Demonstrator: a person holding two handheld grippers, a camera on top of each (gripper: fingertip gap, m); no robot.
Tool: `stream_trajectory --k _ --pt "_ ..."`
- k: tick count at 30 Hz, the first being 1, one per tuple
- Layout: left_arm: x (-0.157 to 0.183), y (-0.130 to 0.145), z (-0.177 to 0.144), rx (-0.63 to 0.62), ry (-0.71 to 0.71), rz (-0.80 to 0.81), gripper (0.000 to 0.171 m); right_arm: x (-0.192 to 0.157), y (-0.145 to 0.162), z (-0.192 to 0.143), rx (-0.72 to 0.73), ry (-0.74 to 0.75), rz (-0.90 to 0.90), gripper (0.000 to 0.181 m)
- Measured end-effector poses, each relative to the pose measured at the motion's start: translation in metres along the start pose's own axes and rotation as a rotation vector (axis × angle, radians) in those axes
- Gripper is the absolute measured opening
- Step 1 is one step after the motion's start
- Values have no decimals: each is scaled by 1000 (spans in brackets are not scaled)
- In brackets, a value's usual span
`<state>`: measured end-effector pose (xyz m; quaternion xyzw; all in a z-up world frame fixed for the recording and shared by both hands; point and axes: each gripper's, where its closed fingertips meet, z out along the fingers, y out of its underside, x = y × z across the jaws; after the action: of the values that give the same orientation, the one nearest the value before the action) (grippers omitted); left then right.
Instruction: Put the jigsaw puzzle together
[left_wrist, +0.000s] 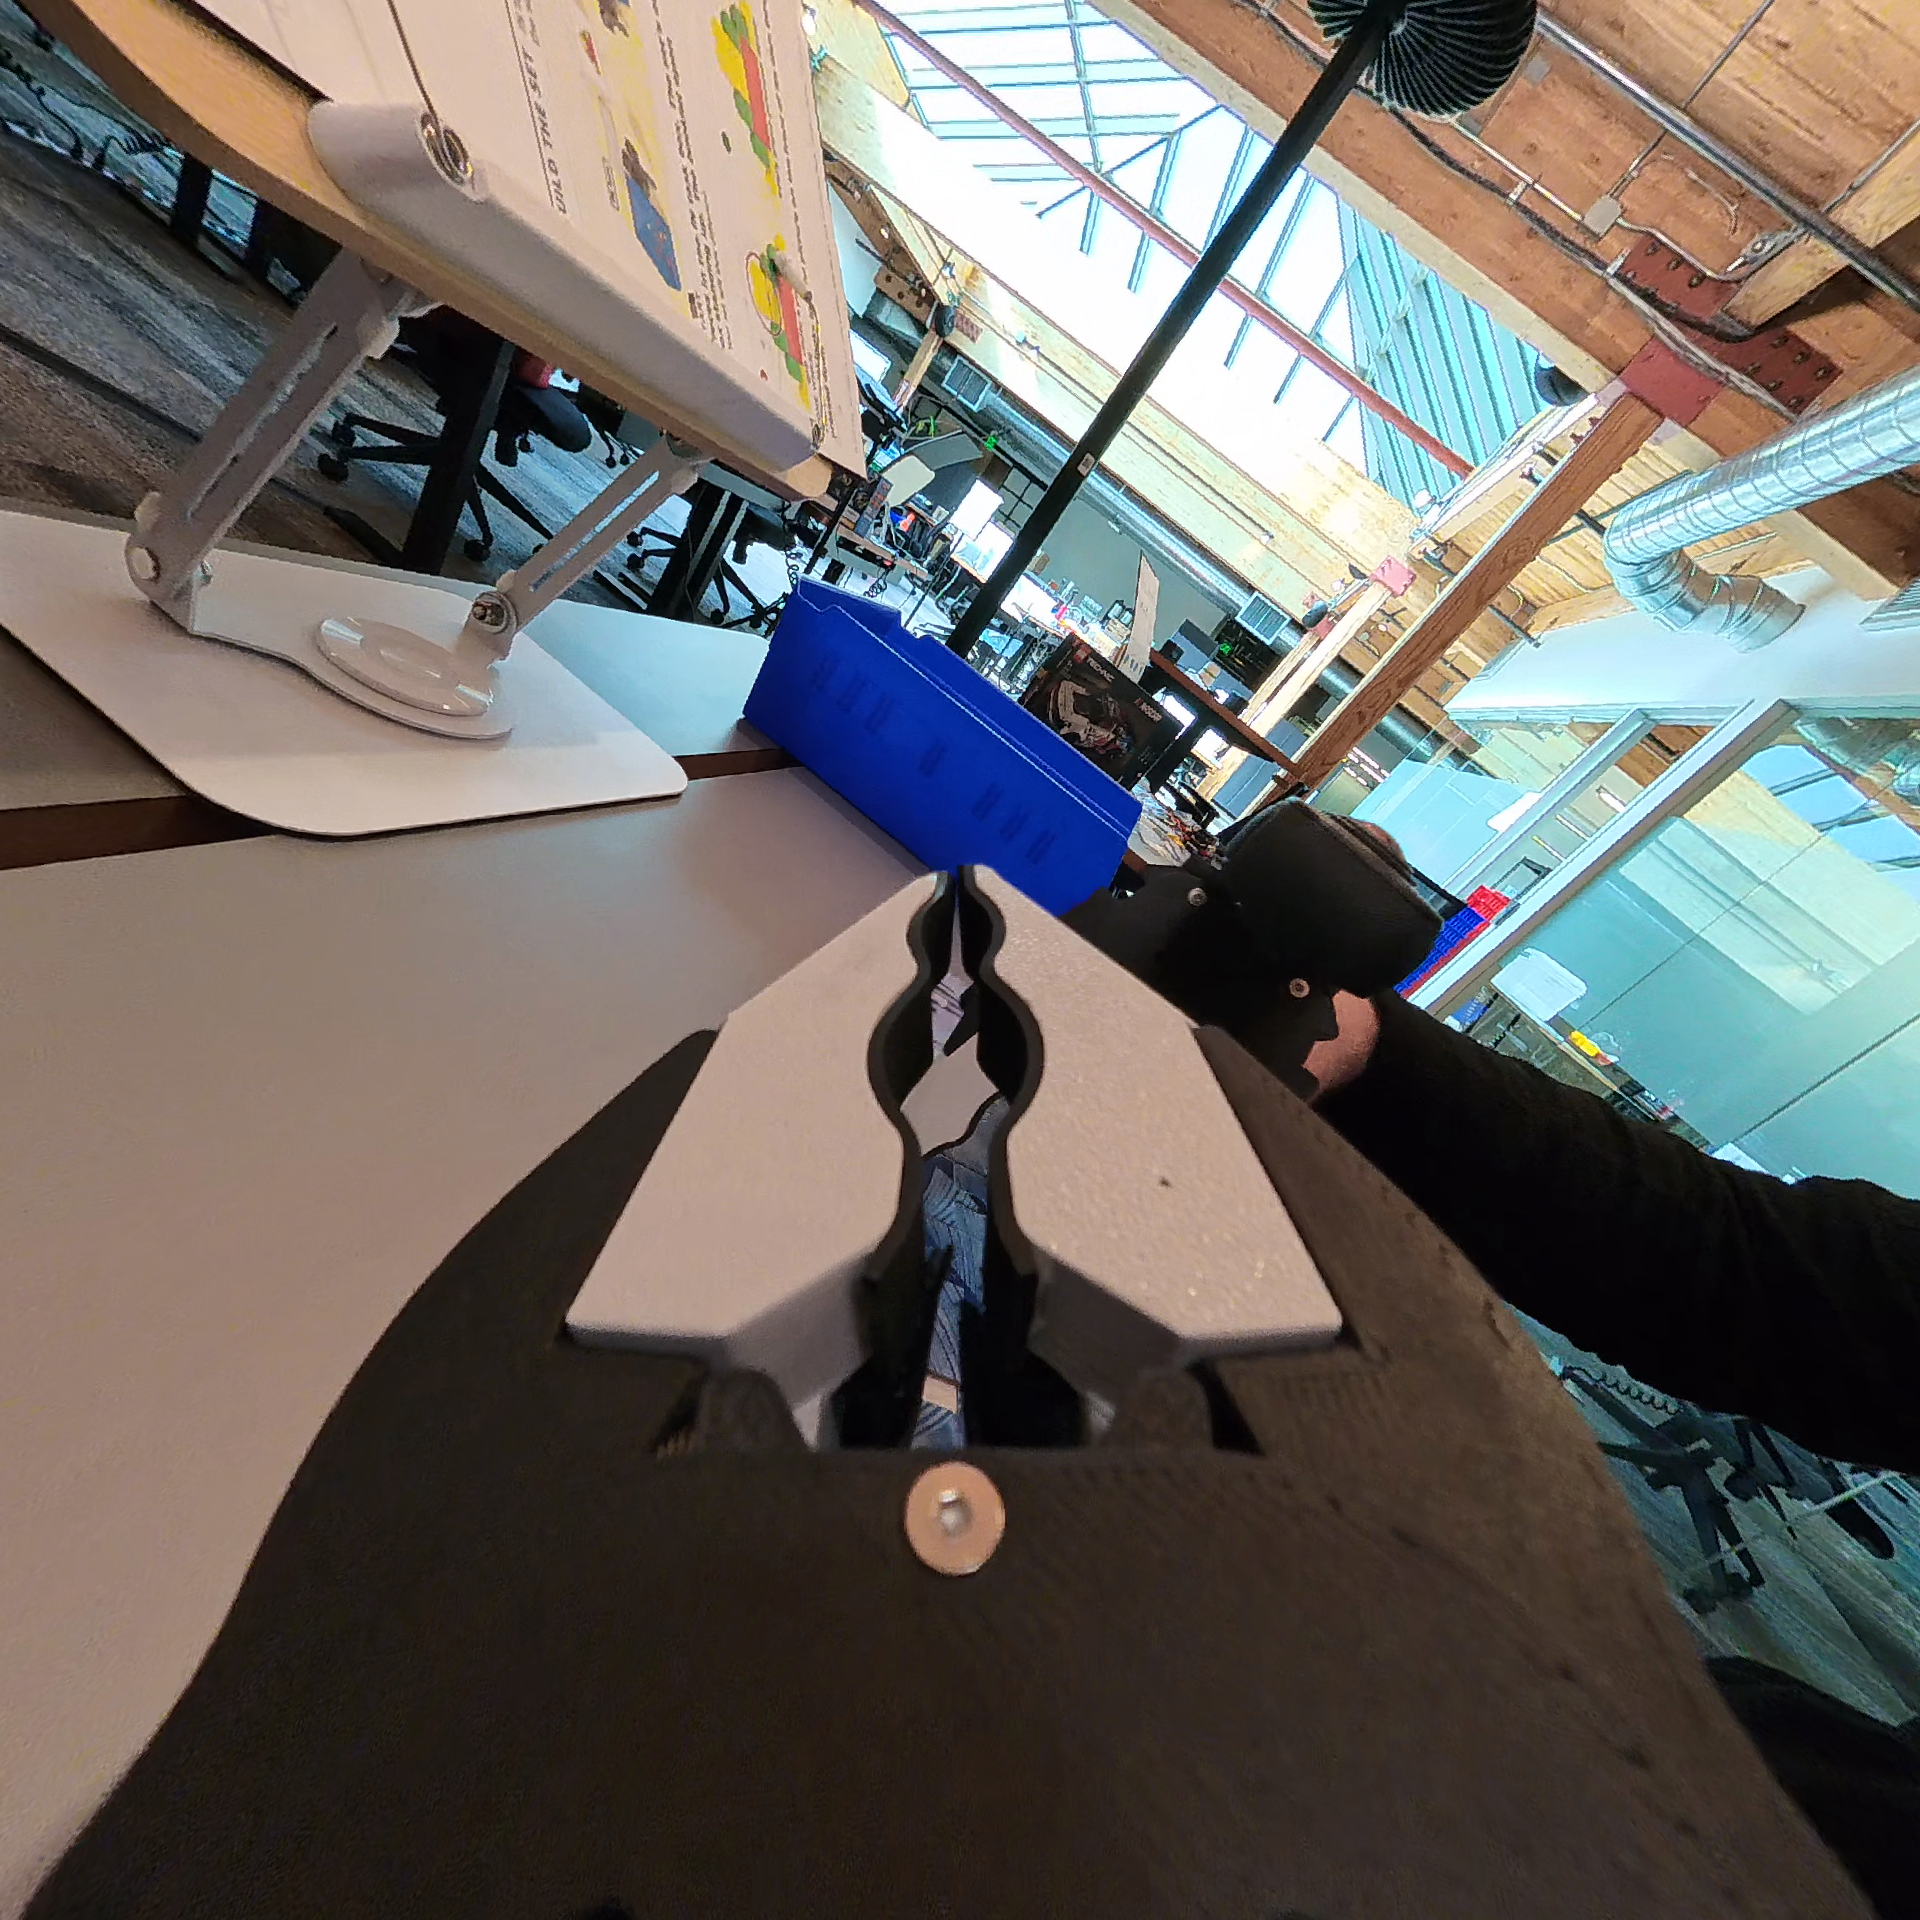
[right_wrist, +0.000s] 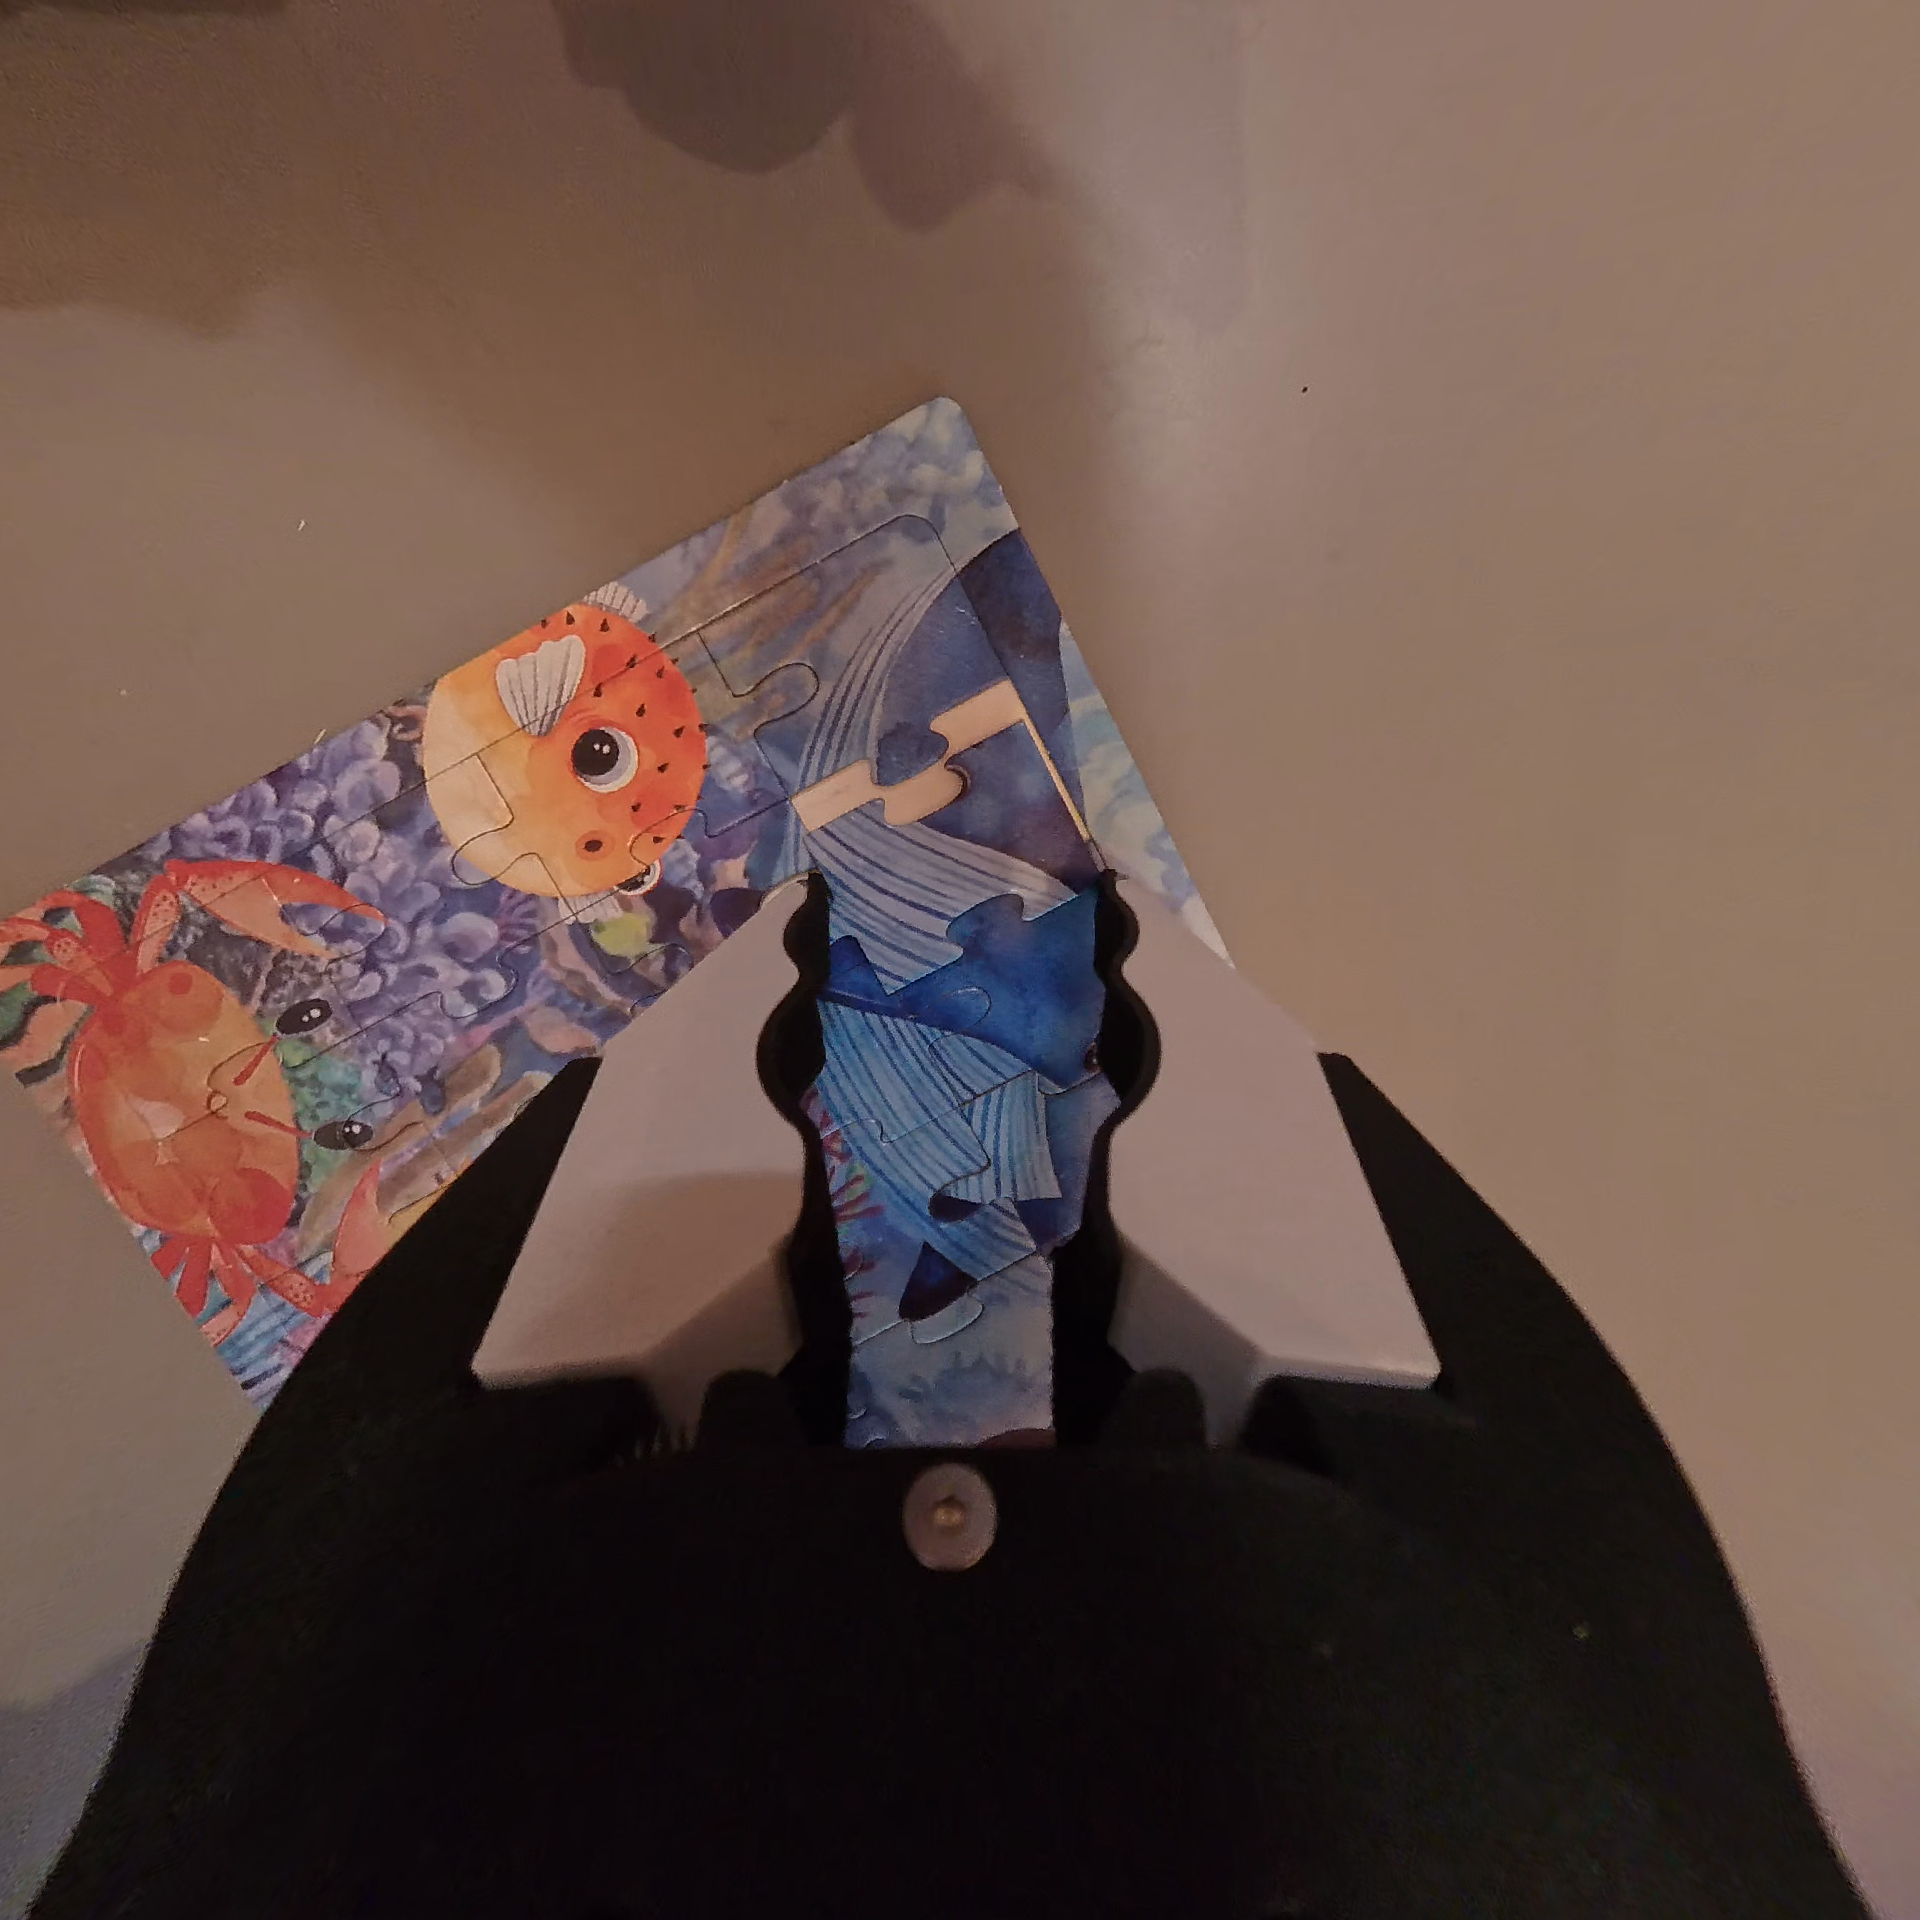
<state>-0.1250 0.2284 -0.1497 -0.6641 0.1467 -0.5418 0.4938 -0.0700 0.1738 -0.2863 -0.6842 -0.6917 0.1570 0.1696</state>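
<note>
The jigsaw puzzle (right_wrist: 416, 894), a sea scene with an orange pufferfish and a red crab, lies on the grey table (right_wrist: 1455, 623). My right gripper (right_wrist: 964, 883) points down over its whale corner. Its fingers flank a blue striped whale piece (right_wrist: 914, 862) and seem closed on its two sides. The piece sits slightly off its slot, and a pale strip of bare backing (right_wrist: 904, 774) shows along its far edge. My left gripper (left_wrist: 958, 883) is shut and empty, held above the table. A bit of the puzzle (left_wrist: 951, 1205) shows through its gap. The right gripper's black body (left_wrist: 1309, 904) is just beyond it.
A white stand (left_wrist: 343, 665) holding a printed sheet (left_wrist: 665, 187) is at the far left of the table (left_wrist: 312, 1039). A blue bin (left_wrist: 935, 748) sits at the table's far edge beside a black pole (left_wrist: 1143, 343). A person's black sleeve (left_wrist: 1610, 1247) reaches in from the right. There is about 15 cm between the tips of the two grippers. My right gripper's tips are some 7 cm from the jigsaw puzzle (right_wrist: 416, 894).
</note>
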Motion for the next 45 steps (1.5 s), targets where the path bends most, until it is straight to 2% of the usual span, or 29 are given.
stream_trajectory --k 5,6,14,24,28,32,39,42,45 --pt "0 1 1 -8 -2 4 0 -1 -1 -1 27 -3 21 43" --pt "0 1 1 -7 -3 3 0 -1 0 -2 33 -9 25 22" --pt "-3 4 1 -15 -10 0 0 -8 -2 -7 70 -55 77 23" --pt "-4 9 4 -36 -12 3 0 -17 -6 1 -18 -7 138 24" --pt "-4 9 4 -40 -14 7 0 -18 -5 1 -76 19 170 38" --pt "-4 8 3 -35 -12 5 0 -20 -3 0 -119 51 199 30" --pt "-2 6 2 -29 -8 6 0 -23 -15 7 -42 69 224 42" --pt "-2 6 2 -27 -7 5 0 -26 -18 8 -1 45 252 30" --pt "-2 6 2 -29 -6 6 0 -26 -16 7 8 39 264 27"
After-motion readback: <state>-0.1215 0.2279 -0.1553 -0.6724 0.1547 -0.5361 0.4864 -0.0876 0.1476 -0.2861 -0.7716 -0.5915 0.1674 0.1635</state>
